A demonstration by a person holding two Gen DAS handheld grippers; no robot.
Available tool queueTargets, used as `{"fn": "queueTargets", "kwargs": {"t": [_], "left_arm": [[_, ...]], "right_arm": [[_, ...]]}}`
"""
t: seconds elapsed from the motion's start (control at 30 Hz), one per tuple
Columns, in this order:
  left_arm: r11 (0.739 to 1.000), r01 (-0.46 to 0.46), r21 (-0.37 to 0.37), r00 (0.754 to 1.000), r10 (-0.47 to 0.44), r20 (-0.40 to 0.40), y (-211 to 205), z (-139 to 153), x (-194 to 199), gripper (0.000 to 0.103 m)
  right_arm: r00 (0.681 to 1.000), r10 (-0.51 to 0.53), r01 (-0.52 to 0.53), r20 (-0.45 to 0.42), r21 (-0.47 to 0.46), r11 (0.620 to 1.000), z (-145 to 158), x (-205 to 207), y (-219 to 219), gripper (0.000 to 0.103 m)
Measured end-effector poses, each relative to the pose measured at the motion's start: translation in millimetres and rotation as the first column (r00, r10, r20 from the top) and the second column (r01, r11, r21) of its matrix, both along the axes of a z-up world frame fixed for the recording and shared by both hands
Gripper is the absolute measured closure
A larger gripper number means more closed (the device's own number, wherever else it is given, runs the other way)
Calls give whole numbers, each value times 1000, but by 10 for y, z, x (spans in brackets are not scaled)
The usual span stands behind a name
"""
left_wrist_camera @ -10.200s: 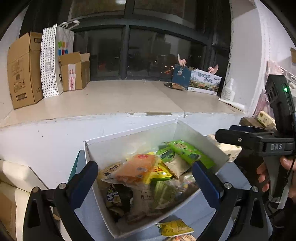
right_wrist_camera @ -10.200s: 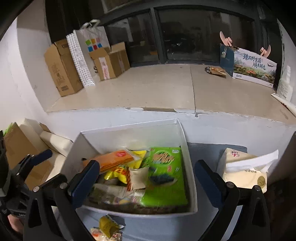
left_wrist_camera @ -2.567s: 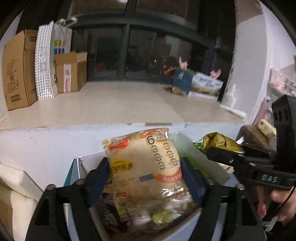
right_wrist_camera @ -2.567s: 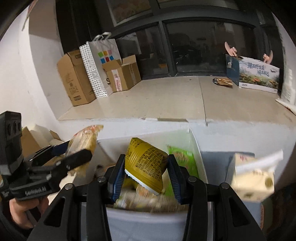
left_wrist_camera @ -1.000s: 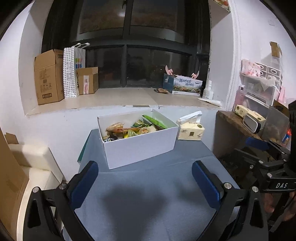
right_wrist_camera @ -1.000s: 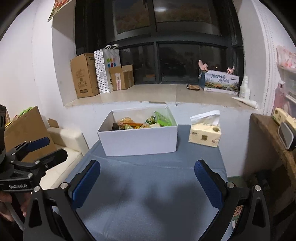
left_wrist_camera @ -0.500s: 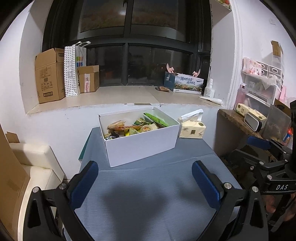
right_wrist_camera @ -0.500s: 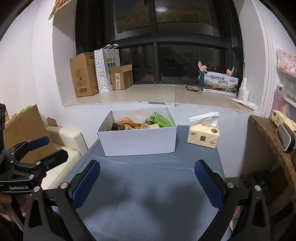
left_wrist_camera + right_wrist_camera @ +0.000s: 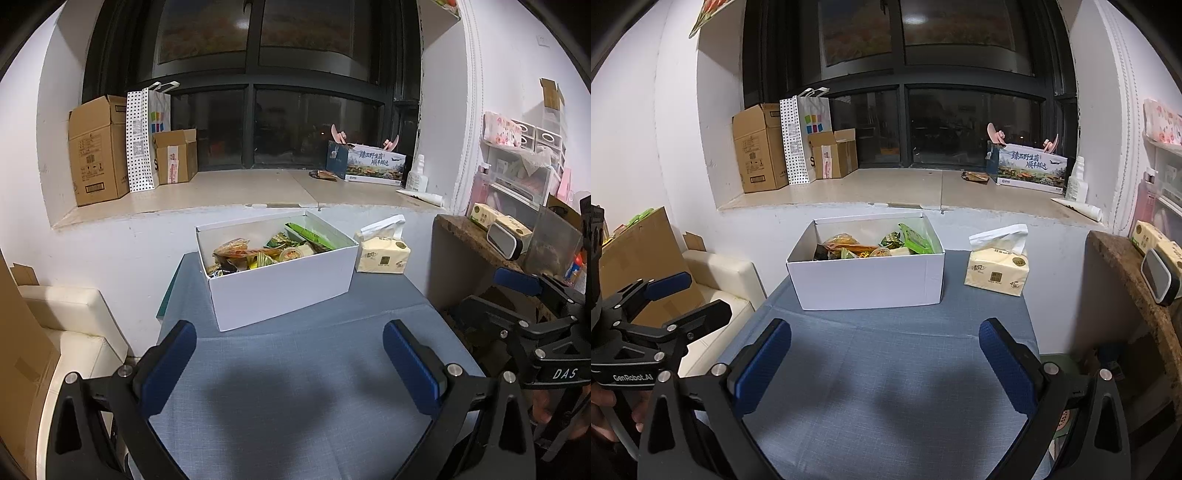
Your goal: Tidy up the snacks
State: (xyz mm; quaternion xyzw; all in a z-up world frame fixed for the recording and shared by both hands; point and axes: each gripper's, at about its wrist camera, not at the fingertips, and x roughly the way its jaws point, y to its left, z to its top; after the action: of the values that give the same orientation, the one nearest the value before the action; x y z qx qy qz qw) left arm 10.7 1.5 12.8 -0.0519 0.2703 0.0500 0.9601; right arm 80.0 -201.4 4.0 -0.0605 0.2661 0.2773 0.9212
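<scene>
Snacks (image 9: 266,251) heaped in white box (image 9: 280,291)

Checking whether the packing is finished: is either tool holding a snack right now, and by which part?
Nothing is held. The left tool and right tool are both open and empty above the blue table; the snacks lie in the white box.
</scene>
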Motion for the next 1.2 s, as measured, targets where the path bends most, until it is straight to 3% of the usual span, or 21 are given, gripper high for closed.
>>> {"fn": "queueTargets", "kwargs": {"t": [1.2], "left_arm": [[1000, 0, 8, 1000, 0, -12, -5, -16, 15, 0]], "right_arm": [[1000, 1, -1, -7, -4, 1000, 2, -5, -17, 0]]}}
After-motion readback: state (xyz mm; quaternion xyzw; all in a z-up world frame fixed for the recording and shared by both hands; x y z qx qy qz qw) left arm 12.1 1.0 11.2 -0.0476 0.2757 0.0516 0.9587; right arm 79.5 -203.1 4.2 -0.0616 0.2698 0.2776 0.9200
